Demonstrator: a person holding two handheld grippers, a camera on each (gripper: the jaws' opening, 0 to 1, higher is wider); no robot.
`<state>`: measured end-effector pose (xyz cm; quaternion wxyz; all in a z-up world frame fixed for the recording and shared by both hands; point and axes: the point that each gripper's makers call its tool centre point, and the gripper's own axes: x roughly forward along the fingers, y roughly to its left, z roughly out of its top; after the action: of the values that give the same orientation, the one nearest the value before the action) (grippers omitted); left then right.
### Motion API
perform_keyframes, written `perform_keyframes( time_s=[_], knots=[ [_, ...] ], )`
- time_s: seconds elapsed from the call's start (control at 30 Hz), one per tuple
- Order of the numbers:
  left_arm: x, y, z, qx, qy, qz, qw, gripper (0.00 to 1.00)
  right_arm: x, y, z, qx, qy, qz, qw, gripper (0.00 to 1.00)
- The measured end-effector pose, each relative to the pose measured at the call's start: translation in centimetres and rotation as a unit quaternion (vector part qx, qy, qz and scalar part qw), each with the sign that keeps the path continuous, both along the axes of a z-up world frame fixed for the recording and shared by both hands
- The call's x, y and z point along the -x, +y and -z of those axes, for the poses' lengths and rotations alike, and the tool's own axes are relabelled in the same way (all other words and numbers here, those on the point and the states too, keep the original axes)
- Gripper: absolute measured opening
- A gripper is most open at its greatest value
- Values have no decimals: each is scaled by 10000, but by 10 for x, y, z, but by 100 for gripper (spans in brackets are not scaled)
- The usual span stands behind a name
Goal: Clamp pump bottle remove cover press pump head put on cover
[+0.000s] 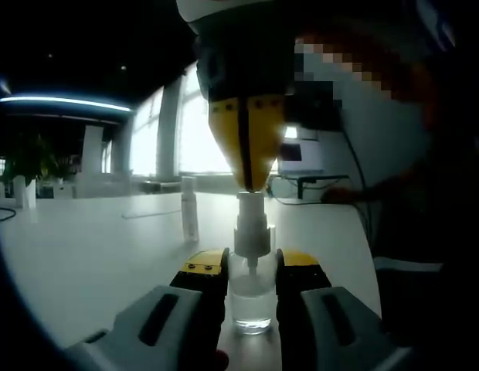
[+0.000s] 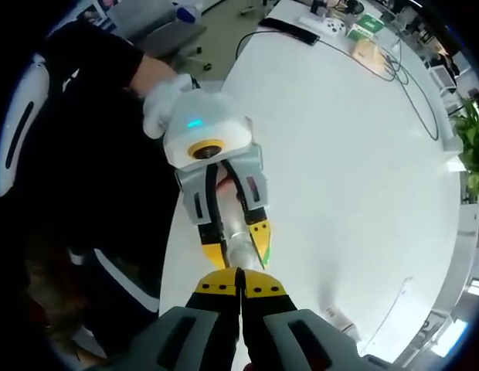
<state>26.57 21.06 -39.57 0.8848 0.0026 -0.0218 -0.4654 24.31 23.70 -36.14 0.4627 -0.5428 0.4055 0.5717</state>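
The left gripper [image 1: 252,282] squeezes the pump bottle [image 1: 251,297]. Above it, the right gripper [image 1: 249,185], tips together, presses the pump head [image 1: 251,224]. Next, fetch the cover [image 1: 190,209] beside the bottle.

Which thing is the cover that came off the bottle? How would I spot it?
Start at the big white table and find the clear pump bottle clamped between the left gripper's fingers. Behind it and to the left stands a tall, slim see-through cover, alone and upright. Nothing holds it, and it has no pump head.

A white table [image 2: 355,154] carries cables [image 2: 394,66] at its far end, a potted plant [image 2: 473,143] beside it.
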Motion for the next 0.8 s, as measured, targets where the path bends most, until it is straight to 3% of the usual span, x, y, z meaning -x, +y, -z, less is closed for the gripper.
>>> perform_keyframes(
  time_s=[0.8],
  knots=[
    [0,0,1,-2,14,-4,10000,15,-1,2,6,21,-60,11,10000,0]
  ],
)
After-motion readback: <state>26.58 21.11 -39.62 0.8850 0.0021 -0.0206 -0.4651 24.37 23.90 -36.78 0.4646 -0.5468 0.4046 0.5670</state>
